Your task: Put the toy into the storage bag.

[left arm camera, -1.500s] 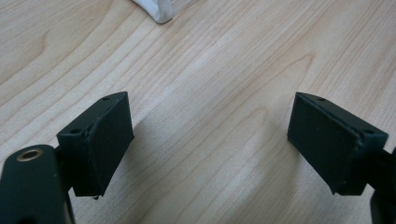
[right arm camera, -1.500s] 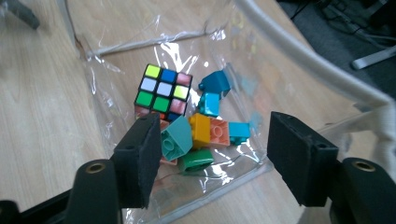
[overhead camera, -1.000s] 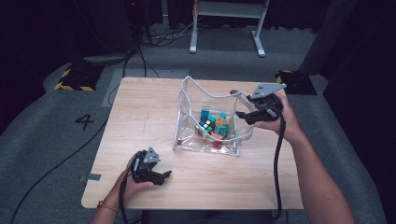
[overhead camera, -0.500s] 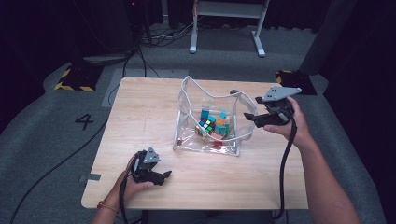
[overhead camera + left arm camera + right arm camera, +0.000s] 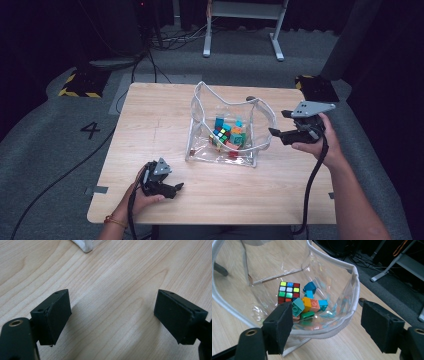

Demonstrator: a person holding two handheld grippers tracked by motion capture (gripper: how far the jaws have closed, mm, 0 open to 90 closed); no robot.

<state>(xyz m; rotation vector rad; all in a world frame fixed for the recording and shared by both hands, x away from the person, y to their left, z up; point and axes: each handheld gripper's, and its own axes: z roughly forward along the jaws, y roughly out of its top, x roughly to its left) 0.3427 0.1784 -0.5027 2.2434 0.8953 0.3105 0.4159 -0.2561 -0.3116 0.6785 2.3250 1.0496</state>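
Note:
A clear plastic bag point(image 5: 194, 125) with white trim stands open in the middle of the wooden table point(image 5: 150, 115). Inside lie a Rubik's cube point(image 5: 289, 292) and several coloured bricks point(image 5: 308, 304), also visible from above as bricks point(image 5: 235, 137). My right gripper point(image 5: 278, 123) hovers just right of the bag, open, its jaws pointing at the bag's rim point(image 5: 355, 282) with nothing between them point(image 5: 324, 325). My left gripper point(image 5: 176, 189) rests near the front left of the table, open over bare wood point(image 5: 112, 315).
A corner of the bag point(image 5: 85, 246) lies ahead of the left jaws. The table's front edge point(image 5: 210, 220) is close behind the left hand. Beyond the table stand a white desk frame point(image 5: 240, 15) and floor cables point(image 5: 150, 55).
My right gripper has drawn back to the right, away from the bag's rim. The left gripper has stayed where it was.

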